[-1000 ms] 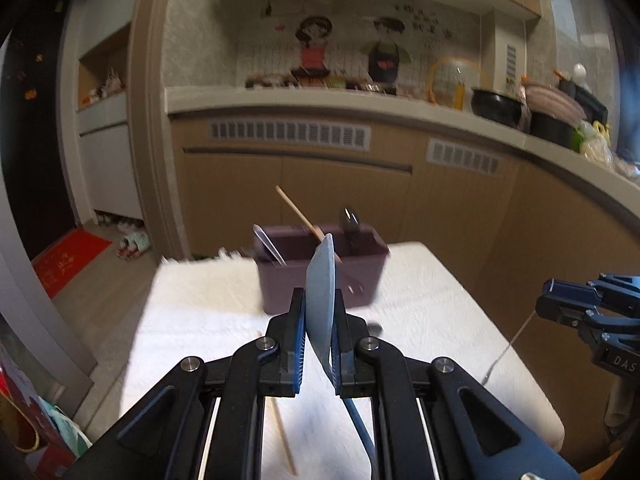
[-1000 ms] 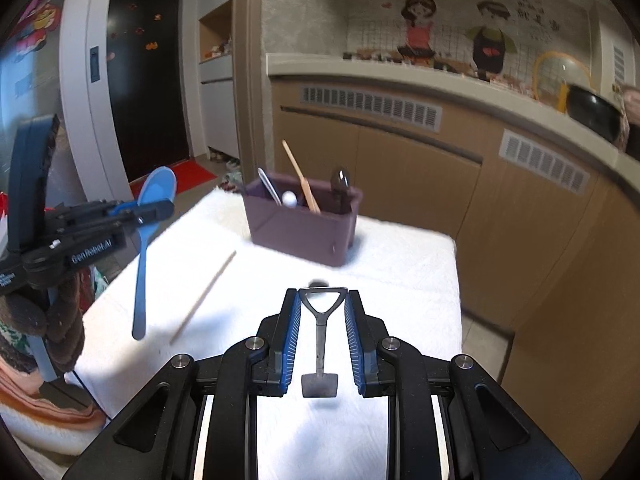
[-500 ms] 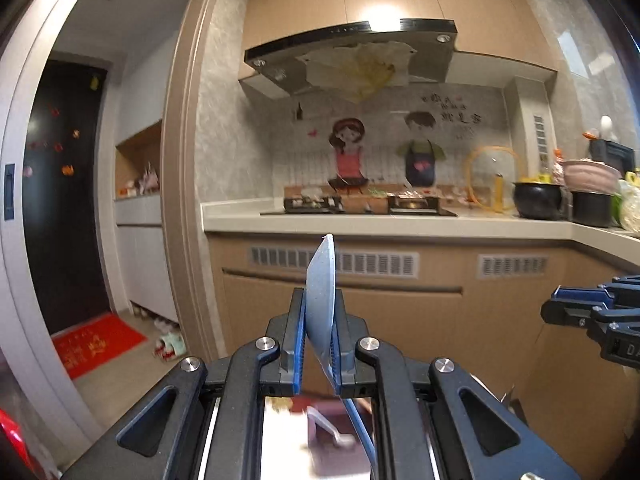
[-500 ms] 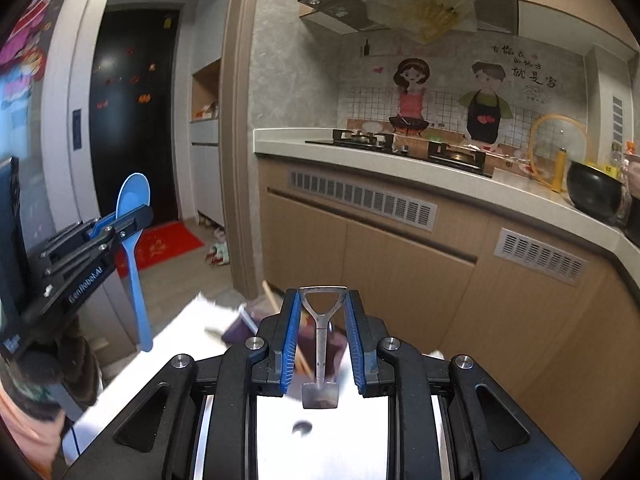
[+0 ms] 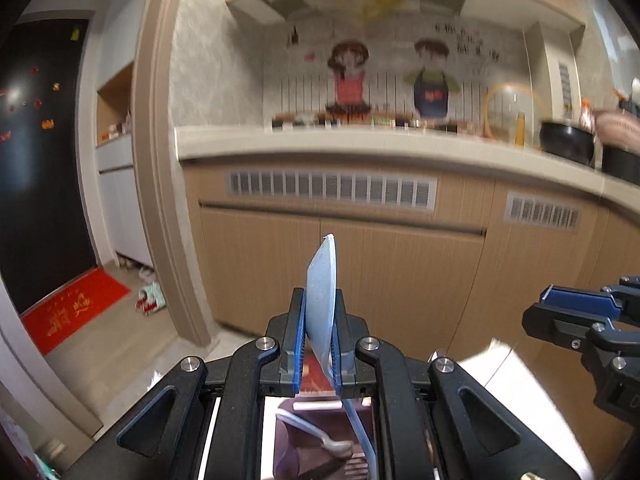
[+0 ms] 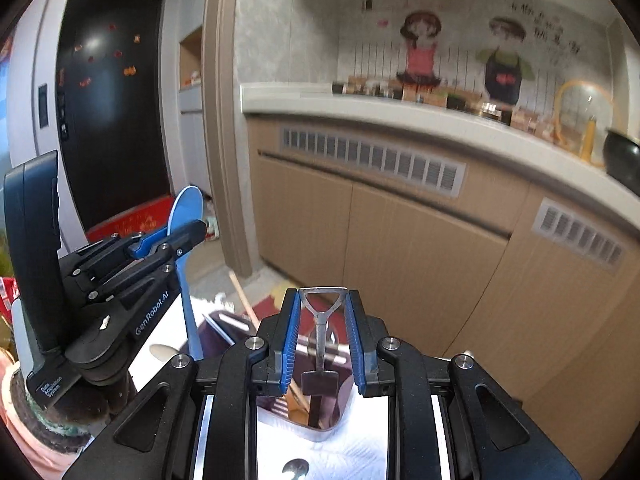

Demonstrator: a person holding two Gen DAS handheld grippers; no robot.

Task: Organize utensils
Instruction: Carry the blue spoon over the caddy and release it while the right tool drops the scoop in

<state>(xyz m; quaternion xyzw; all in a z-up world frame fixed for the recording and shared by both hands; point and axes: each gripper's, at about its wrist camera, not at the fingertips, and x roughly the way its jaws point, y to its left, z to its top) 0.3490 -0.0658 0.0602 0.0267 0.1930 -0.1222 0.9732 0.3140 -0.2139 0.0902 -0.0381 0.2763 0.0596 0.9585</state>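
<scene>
Left tongs [image 5: 319, 344] pinching the blue plastic spoon [image 5: 321, 292] by the neck: bowl sticks up past the tips, handle hangs down behind. Right tongs [image 6: 322, 340] clamped on a small metal shovel-shaped spoon [image 6: 321, 340] at its triangular handle loop, blade hanging down. Both held above the purple utensil bin [image 6: 320, 420] on the white-cloth table [image 6: 352, 452]. A wooden chopstick [image 6: 244, 300] and other utensils stand in the bin.
</scene>
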